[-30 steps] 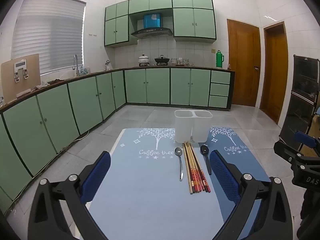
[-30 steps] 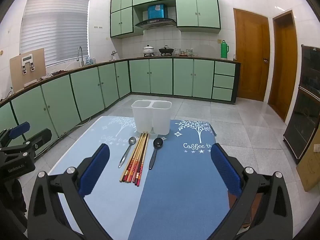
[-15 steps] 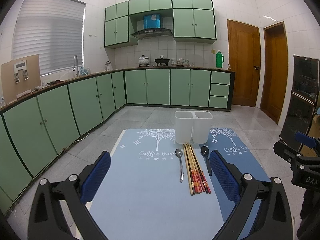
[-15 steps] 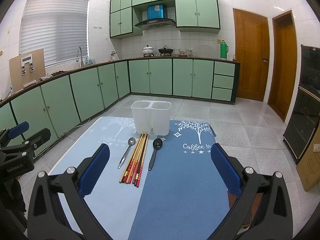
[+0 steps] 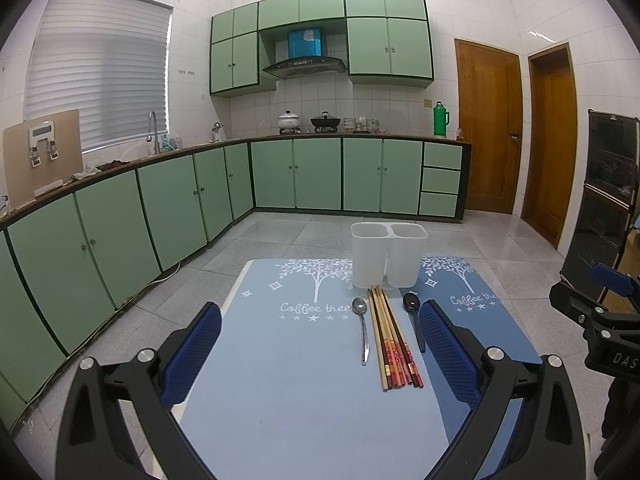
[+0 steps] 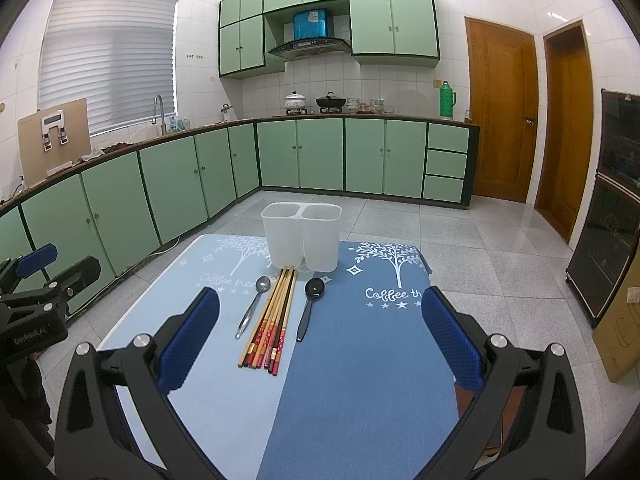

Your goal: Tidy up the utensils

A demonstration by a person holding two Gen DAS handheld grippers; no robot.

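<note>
A white two-compartment holder (image 5: pixel 388 256) (image 6: pixel 301 236) stands empty at the far end of the blue mats. In front of it lie a metal spoon (image 5: pixel 363 328) (image 6: pixel 252 304), a bundle of several chopsticks (image 5: pixel 392 340) (image 6: pixel 272 320) and a black spoon (image 5: pixel 414 318) (image 6: pixel 309 306), side by side. My left gripper (image 5: pixel 320 352) is open and empty, near the table's front, left of the utensils. My right gripper (image 6: pixel 320 344) is open and empty, short of the utensils.
The table is covered by a light blue mat (image 5: pixel 280 380) and a darker blue mat (image 6: pixel 360 380). Green kitchen cabinets (image 5: pixel 160 208) run along the left and back. A dark cabinet (image 6: pixel 612 216) and a cardboard box (image 6: pixel 620 328) stand at the right.
</note>
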